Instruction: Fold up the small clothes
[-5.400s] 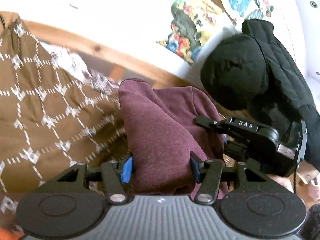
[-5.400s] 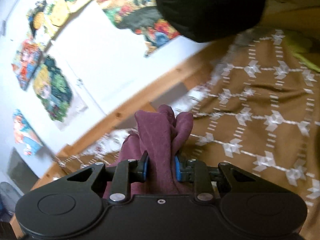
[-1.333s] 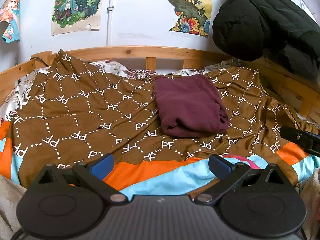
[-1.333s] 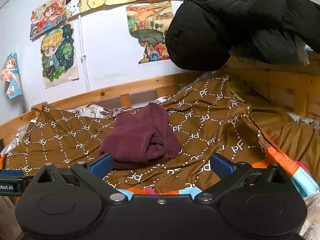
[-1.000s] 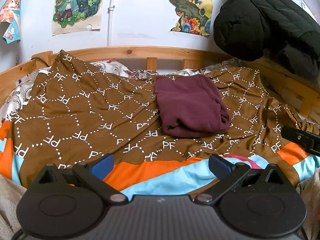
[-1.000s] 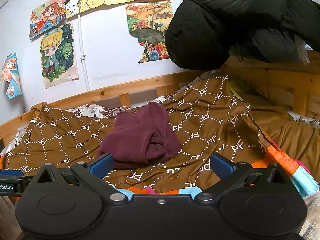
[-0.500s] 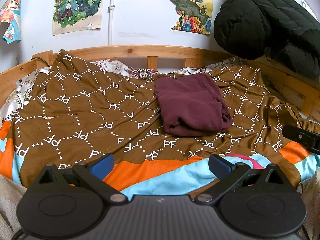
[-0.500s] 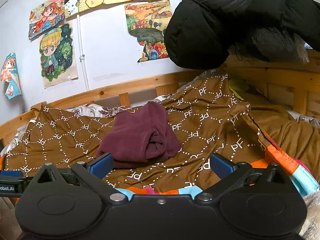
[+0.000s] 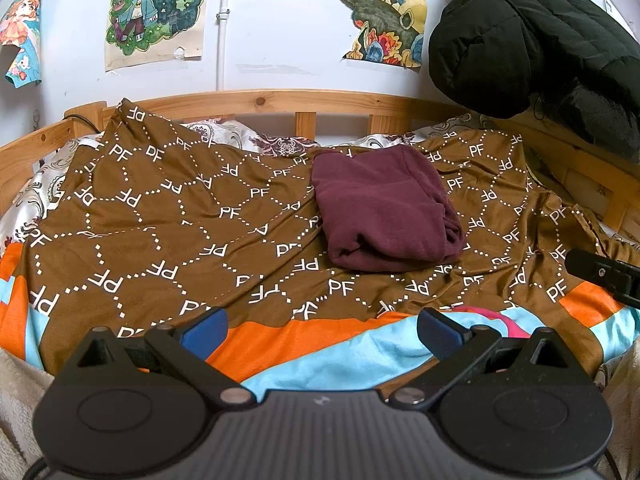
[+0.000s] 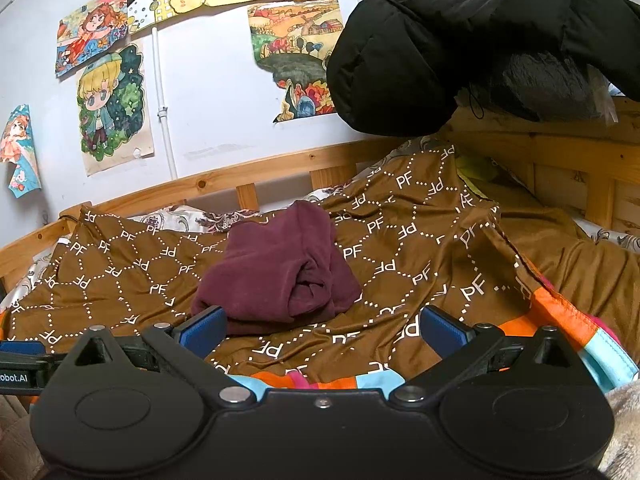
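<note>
Garment [image 9: 384,210] — beyond left claw [image 9: 320,334], apart

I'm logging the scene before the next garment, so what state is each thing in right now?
Maroon garment: folded into a bundle, lying on the blanket, untouched.
Brown blanket: spread over the bed, wrinkled.
Left gripper: open, empty, back from the garment.
Right gripper: open, empty.
Black jacket: hanging bunched at the bed's corner.

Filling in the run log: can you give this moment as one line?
left gripper: open, empty | right gripper: open, empty | maroon garment: folded, lying on brown PF blanket | both grippers clear of garment
</note>
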`<state>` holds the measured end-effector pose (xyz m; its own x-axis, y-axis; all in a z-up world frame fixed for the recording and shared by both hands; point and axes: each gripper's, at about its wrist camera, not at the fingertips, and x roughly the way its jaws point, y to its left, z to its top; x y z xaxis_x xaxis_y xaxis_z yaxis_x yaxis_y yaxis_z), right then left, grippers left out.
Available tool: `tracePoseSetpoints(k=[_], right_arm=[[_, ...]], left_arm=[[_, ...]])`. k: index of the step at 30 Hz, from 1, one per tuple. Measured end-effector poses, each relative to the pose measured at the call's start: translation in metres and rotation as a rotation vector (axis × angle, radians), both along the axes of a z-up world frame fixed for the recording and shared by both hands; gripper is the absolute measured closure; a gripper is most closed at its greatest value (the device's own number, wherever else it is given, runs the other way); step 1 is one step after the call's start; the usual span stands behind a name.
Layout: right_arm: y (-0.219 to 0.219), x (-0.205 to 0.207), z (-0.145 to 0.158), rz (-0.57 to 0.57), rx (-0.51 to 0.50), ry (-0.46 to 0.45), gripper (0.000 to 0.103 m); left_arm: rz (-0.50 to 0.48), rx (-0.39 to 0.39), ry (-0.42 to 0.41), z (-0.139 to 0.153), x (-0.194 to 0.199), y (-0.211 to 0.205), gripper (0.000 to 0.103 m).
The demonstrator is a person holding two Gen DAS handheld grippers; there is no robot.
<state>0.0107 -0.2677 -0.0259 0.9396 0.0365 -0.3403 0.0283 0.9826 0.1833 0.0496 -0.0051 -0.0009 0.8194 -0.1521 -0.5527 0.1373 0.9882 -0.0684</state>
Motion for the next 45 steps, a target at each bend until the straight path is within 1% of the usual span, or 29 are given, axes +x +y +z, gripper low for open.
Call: tracePoseSetpoints(k=[15,21,28,45], right_arm=[[-0.0005,0.0007,-0.0008,0.000,0.001,0.002,0.001],[-0.0003,0.0010,-0.0011,0.000,0.000,0.003,0.001],[0.0014,0.0019,-0.0046,-0.002,-0.002,0.010,0.001],[0.0011,0.0017,-0.0049,-0.002,-0.003,0.012,0.001]], left_arm=[[0.001,-0.005,-0.001,0.0004,0.0002,0.0012,0.001],[0.016,0.013,0.043,-0.0007,0.0048,-0.0001,0.001],[0.030,0.008,0.054,-0.0002,0.0056,0.0005,0.001],[0.021,0.004,0.064,-0.0010,0.0063,-0.0012,0.001]])
